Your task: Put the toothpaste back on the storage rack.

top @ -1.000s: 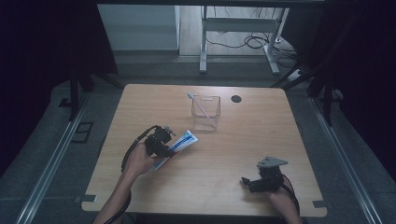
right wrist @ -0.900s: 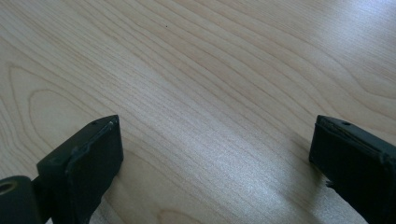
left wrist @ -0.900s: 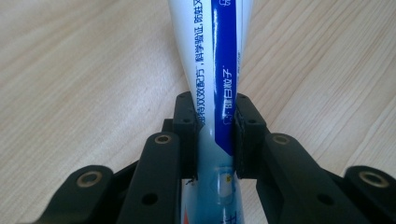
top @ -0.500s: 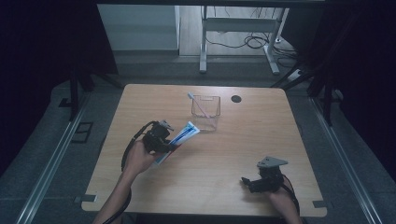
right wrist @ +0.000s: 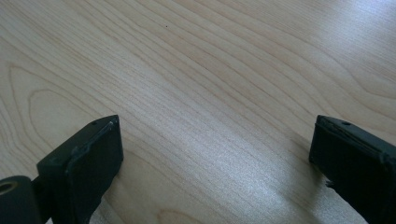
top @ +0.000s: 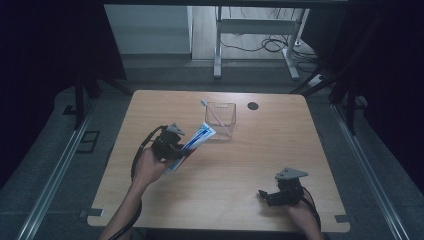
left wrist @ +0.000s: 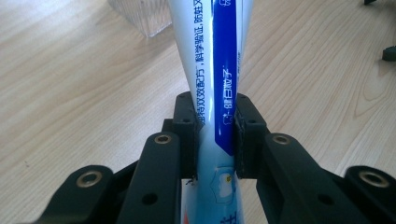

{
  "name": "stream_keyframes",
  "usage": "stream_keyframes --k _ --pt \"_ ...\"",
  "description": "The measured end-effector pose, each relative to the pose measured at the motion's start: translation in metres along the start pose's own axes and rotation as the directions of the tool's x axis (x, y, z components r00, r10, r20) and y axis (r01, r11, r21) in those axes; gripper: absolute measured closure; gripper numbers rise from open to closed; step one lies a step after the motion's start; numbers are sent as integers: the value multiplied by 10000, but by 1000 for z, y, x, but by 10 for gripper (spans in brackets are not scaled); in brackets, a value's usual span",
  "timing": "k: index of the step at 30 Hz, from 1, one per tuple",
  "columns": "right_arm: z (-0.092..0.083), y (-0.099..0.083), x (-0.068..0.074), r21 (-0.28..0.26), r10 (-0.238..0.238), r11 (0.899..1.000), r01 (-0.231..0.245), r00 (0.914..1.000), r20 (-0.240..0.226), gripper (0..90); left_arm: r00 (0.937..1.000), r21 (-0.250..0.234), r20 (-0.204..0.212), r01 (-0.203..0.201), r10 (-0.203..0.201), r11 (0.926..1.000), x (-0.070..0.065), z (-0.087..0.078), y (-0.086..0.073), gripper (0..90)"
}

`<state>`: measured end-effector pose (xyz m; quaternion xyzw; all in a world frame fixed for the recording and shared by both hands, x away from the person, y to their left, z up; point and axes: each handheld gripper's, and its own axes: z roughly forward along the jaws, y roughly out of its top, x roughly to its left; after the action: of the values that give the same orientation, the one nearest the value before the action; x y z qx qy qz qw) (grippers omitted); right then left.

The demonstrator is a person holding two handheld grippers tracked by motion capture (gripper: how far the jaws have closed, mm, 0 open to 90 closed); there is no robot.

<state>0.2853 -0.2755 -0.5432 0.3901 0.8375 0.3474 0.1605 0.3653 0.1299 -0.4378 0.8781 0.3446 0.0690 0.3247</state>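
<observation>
Left tool (left wrist: 215,135) clamped on toothpaste tube (left wrist: 217,70), right tool (right wrist: 215,154) wide open, empty.

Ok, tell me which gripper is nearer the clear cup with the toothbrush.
Left. The left gripper sits just beside the clear cup, holding a toothpaste tube whose end reaches the cup. The right gripper rests open near the table's front edge, well away.

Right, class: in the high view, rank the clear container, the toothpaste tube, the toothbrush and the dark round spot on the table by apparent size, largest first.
1. Toothpaste tube, though it is raised toward the camera, so only narrowly ahead.
2. Clear container.
3. Toothbrush, thin and partly inside the container.
4. Dark round spot.
</observation>
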Motion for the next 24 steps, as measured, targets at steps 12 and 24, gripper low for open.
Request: stream_keyframes --k 12,24 --pt "0 0 0 1 -2 10000 2 10000 9 28 10000 -483 31 -24 26 9988 1 -6 10 749" --pt "0 0 0 -11 -18 10000 18 10000 9 28 10000 -1130 -3 -8 7 9936 1 -10 27 749"
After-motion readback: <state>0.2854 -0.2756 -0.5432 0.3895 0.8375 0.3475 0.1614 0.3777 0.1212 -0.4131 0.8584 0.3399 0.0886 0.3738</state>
